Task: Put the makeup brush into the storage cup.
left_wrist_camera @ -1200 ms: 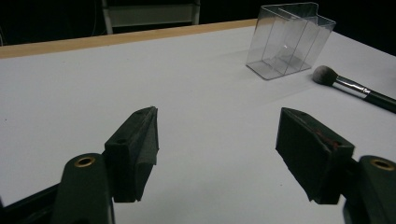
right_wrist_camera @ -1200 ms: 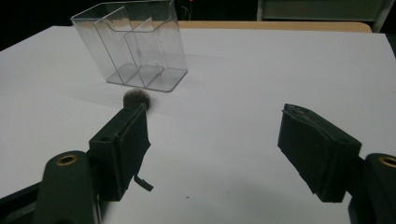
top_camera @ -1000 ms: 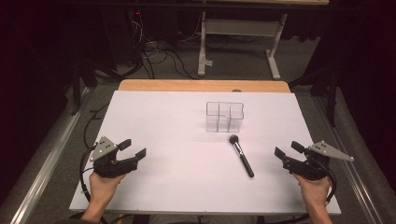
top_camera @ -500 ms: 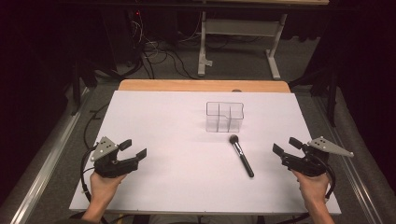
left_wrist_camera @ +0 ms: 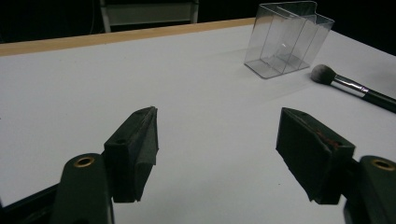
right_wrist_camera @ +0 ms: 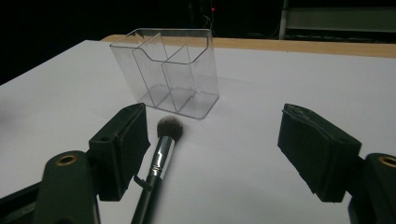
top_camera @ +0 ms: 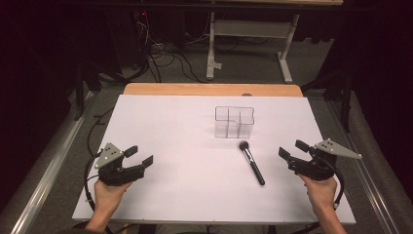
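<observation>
both tongs released, brush lying free near the organiser

high view: white-topped desk (top_camera: 195, 195) with a wooden strip along its far edge. left tongs (top_camera: 140, 156) at the near left of the desk, held in the person's left hand (top_camera: 109, 192), jaws spread, nothing between them. right tongs (top_camera: 293, 150) at the near right, held in the right hand (top_camera: 321, 190), jaws likewise spread and holding nothing. black-handled makeup brush with a silver ferrule and dark bristle head (top_camera: 252, 162) lies flat on the desk, right of centre, bristles toward the far side, handle angled toward the near right. it sits between the two tongs, nearer the right one, touching neither. clear plastic organiser box with inner dividers (top_camera: 234, 122) stands upright just beyond the bristle head.

left gripper view: jaws wide apart over bare desk. organiser (left_wrist_camera: 288, 39) at upper right; brush (left_wrist_camera: 350, 87) beside it at the right edge, well apart from these jaws.

right gripper view: jaws wide apart. brush (right_wrist_camera: 161, 151) lies just beside the left jaw in this view, its lower handle blurred; bristles point at the organiser (right_wrist_camera: 170, 70), close to its base.
</observation>
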A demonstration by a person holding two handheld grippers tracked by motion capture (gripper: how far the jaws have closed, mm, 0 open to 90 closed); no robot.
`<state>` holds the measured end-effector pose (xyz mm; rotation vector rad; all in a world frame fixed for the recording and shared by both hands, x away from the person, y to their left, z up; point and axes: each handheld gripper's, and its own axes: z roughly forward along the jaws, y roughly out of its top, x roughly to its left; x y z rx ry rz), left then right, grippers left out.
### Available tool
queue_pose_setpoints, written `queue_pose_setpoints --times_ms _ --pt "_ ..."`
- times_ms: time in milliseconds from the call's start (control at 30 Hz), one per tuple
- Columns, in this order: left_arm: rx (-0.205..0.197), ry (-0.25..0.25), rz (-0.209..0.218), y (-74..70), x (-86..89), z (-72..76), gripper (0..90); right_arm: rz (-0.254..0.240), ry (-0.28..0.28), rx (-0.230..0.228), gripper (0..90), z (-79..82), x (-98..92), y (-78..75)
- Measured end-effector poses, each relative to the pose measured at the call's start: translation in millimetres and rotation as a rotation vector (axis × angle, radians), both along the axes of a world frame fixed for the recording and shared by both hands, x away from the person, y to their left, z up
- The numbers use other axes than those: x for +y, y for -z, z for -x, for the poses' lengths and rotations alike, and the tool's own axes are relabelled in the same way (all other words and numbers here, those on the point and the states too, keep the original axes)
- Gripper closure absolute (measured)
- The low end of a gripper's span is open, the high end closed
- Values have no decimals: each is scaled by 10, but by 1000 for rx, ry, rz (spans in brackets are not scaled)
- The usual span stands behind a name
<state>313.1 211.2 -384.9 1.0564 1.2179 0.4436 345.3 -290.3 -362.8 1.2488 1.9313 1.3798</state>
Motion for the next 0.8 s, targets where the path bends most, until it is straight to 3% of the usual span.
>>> queue_pose_setpoints --times_ms 800 --pt "2 6 -6 6 -10 0 295 14 -53 -19 261 -110 256 -67"
